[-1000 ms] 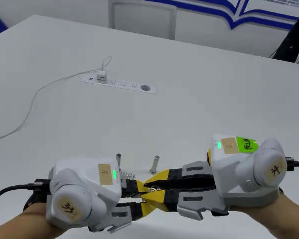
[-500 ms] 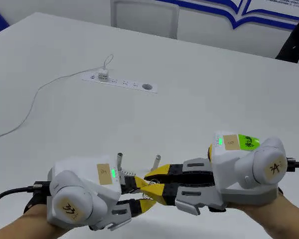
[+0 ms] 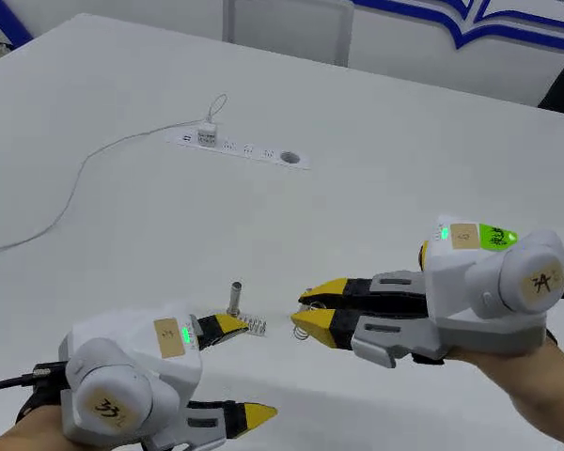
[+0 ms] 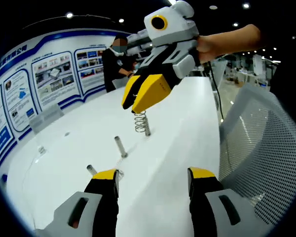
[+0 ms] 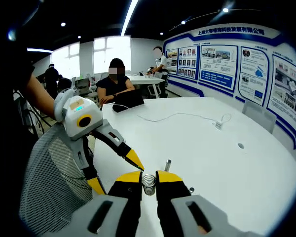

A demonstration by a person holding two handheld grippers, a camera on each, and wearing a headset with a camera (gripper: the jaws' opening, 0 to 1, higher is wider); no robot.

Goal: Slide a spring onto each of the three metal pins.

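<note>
The left gripper [image 3: 240, 367] is nearest, low in the head view, with its jaws released and spread wide and nothing between them. The round sticker on its rear housing carries handwriting that looks like "33".

In the left gripper view, three metal pins stand upright on the white table [image 3: 376, 188]:
- The near pin [image 4: 91, 169] is just beyond the left jaw tip.
- The middle pin [image 4: 120, 146] is behind it.
- The far pin [image 4: 147, 132] is at the lower end of the held spring [image 3: 302, 330]. Whether that spring is already over the pin cannot be determined.

The right gripper [image 3: 310, 311] is clenched on the held spring, which hangs below its yellow jaw tips. Its round sticker reads "A". The writing on its green label is illegible.

A loose spring [image 3: 255, 326] lies flat on the table between the two grippers.

Farther back are a white power strip [image 3: 247, 150] and its trailing cable [image 3: 75, 178]. The text on the blue-framed wall panels [image 5: 219, 64] is too small to read.
</note>
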